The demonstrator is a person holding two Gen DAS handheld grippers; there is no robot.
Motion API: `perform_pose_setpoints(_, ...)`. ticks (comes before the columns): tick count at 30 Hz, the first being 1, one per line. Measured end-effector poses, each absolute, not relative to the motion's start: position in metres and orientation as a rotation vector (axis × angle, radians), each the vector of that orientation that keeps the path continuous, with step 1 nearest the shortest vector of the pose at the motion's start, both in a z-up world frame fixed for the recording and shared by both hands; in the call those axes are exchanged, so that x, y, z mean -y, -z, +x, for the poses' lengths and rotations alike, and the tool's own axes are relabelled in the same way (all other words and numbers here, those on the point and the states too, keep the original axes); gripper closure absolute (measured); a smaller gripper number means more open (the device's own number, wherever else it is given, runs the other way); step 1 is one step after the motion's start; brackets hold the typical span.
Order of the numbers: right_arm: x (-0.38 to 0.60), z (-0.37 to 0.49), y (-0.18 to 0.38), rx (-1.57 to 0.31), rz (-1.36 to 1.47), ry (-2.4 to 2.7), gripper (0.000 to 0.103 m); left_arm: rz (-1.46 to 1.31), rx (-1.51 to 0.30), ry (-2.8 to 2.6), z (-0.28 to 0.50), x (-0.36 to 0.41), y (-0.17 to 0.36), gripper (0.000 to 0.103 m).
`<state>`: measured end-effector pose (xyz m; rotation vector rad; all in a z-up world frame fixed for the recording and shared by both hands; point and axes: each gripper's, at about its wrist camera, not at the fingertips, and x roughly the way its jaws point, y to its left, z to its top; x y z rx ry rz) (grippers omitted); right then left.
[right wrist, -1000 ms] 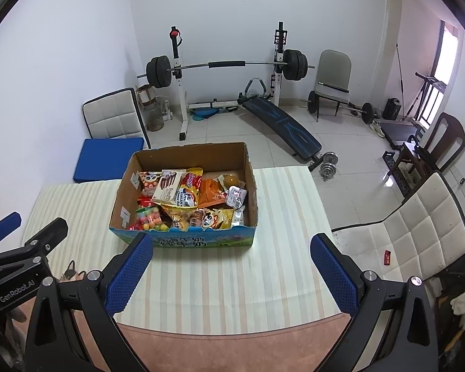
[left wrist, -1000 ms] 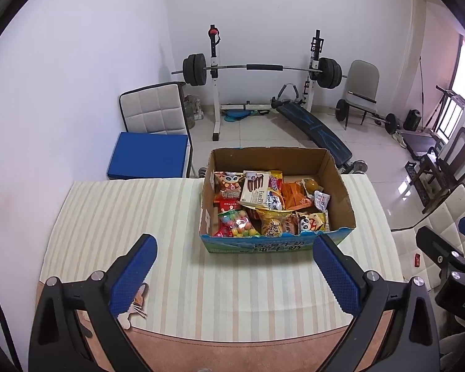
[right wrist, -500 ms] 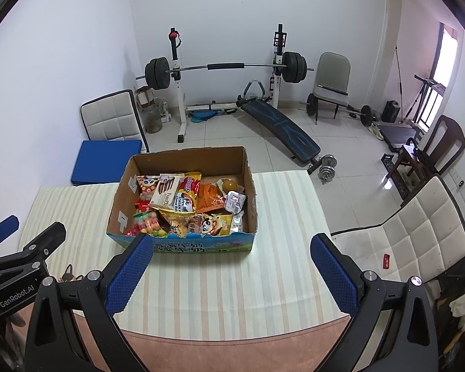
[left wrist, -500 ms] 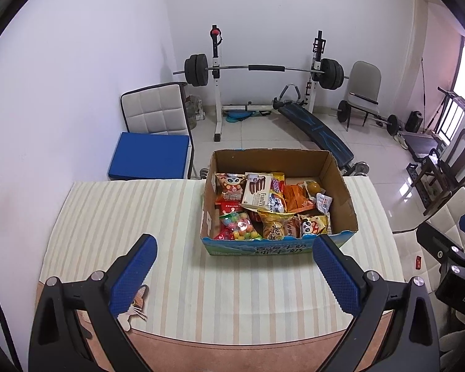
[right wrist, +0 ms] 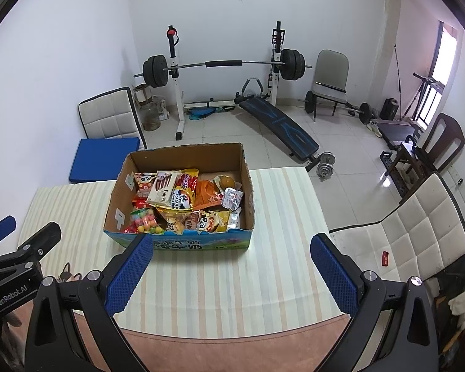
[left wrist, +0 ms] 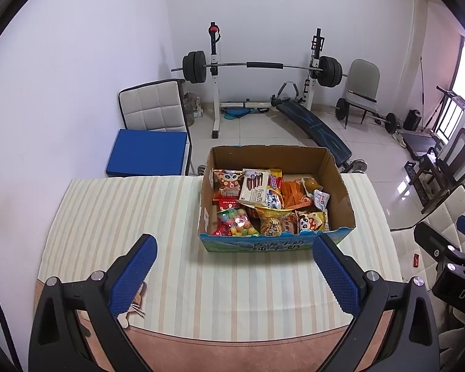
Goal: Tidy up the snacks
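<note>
An open cardboard box [left wrist: 341, 195] [right wrist: 246, 186] stands on the striped table, filled with several snack packets. On top lie a white biscuit box [left wrist: 253, 186] [right wrist: 164, 187], a bag of coloured candy balls [left wrist: 237, 224] [right wrist: 144, 221] and panda packets [left wrist: 310, 221] [right wrist: 209, 220]. My left gripper [left wrist: 235, 274] is open and empty, above the table in front of the box. My right gripper [right wrist: 231, 274] is open and empty, also in front of the box.
The table has a striped cloth [left wrist: 124, 210] [right wrist: 282, 248]. A white chair [right wrist: 418, 232] stands right of the table. Behind are a blue cushion [left wrist: 147, 152], a barbell rack [left wrist: 260, 68] and a sit-up bench [right wrist: 279, 124].
Both grippers have drifted slightly; the box sits a little lower and nearer in both views. Both stay open and empty.
</note>
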<state>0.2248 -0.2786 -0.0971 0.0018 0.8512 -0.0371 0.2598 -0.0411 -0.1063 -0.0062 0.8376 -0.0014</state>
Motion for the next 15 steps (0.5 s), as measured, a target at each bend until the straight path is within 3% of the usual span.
perform_pose_setpoints(15, 0.2801, 0.2214, 0.0962, -0.844, -0.002, 0.042, 0.0, -0.016, -0.845, 0.004, 0.2586, 0.045, 0.1094, 0.0)
